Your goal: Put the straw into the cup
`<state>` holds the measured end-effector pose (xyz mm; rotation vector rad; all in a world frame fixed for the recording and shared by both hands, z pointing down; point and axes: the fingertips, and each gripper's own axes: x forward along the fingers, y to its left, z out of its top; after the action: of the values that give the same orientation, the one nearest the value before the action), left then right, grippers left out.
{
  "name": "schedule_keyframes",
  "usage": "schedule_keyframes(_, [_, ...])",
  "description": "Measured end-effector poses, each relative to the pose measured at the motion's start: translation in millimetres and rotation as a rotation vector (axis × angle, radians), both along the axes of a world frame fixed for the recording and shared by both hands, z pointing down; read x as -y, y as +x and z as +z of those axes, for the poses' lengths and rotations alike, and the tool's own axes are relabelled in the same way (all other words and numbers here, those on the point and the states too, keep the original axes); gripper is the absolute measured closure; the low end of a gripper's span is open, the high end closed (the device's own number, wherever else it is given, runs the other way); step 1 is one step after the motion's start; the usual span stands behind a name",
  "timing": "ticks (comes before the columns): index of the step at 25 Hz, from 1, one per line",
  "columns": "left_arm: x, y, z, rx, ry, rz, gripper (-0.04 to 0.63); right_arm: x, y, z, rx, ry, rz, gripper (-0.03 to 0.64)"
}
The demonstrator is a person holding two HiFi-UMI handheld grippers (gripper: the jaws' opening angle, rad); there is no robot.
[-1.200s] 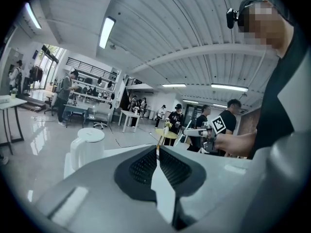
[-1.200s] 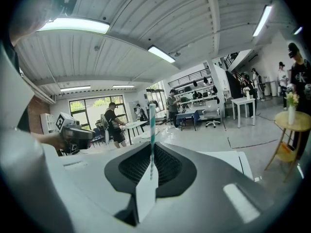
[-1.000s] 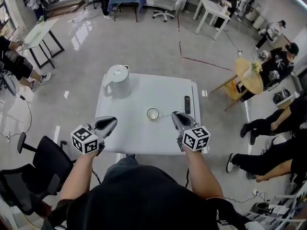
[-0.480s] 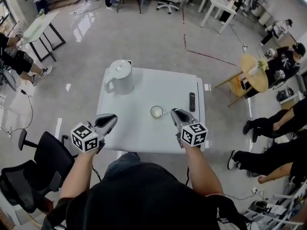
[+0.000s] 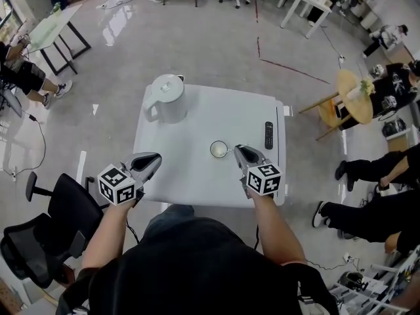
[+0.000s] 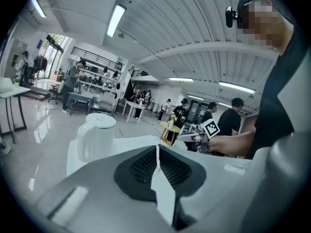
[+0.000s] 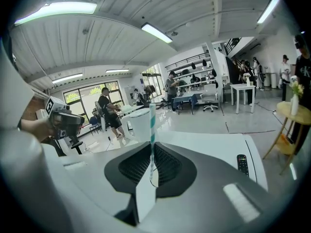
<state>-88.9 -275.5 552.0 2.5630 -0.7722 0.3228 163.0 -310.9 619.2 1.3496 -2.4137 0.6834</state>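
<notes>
A small white cup (image 5: pixel 218 149) stands open-side up near the middle of the white table (image 5: pixel 197 120). My right gripper (image 5: pixel 239 151) is just right of the cup, shut on a white straw with teal stripes (image 7: pixel 152 123). In the right gripper view the straw sticks out straight from the closed jaws. In the head view its free end reaches toward the cup's rim. My left gripper (image 5: pixel 153 158) hovers at the table's front left, shut and holding nothing. The closed left gripper (image 6: pixel 158 161) has only table surface ahead of it.
A white electric kettle (image 5: pixel 165 98) stands at the table's back left. A black remote (image 5: pixel 268 134) lies near the right edge. An office chair (image 5: pixel 46 222) is at my left. People sit to the right of the table.
My right gripper with the straw has edged slightly closer to the cup. The left gripper has kept its place. The head view has shifted a little.
</notes>
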Motion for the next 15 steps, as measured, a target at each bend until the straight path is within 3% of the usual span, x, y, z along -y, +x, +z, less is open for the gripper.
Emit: schedule_keyframes(15, [25.7,-14.2,20.9,0.009,-0.042,-0.016,0.578,21.8,-0.1,57.7,-0.042,-0.082,0.019,0.563])
